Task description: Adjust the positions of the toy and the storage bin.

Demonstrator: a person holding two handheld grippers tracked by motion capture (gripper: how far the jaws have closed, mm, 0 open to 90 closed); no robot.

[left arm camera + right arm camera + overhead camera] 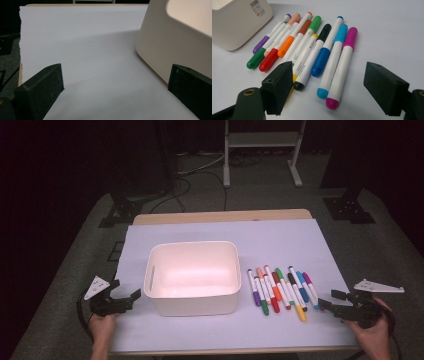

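- We hold the left hand-held gripper low over the near left corner of the desk, our left hand coming in from the near edge, its jaws pointing right toward the white bin.
- Its jaws stand wide apart with only the white sheet between them; in the left gripper view the bin's wall rises just beside the right jaw.
- We hold the right hand-held gripper at the near right, our right hand wrapped around its body, jaws pointing left toward the markers.
- Its jaws are fully apart and grip nothing.
- The markers lie side by side in a row on the sheet, just right of the bin, ahead of the open jaws and untouched.
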